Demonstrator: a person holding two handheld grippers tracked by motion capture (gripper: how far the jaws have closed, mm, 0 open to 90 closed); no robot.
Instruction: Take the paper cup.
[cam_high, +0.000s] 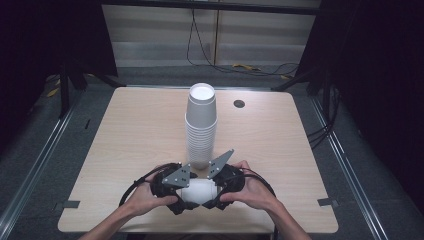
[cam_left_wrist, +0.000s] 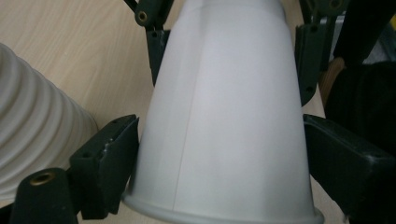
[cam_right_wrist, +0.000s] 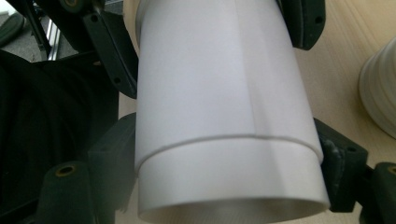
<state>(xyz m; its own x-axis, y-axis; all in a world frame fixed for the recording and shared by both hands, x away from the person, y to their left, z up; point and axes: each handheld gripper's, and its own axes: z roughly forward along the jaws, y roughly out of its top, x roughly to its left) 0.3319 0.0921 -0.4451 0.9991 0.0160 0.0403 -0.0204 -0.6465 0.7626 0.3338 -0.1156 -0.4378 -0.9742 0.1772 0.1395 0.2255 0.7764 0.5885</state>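
Both clenched on nested white paper cups (cam_high: 199, 191) lying sideways: left hand-held gripper (cam_high: 181, 204), right hand-held gripper (cam_high: 214, 201), just before tall white cup stack (cam_high: 201, 125) on pale wooden bench (cam_high: 135, 130).

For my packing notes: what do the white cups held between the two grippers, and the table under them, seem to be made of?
The white cups look like matte paper: a straight glued side seam runs down the wall, and there is no gloss. In the right gripper view a step shows where one cup sits nested in another. The table looks like light wood-grain laminate or veneer, smooth with a faint grain; which one cannot be told.
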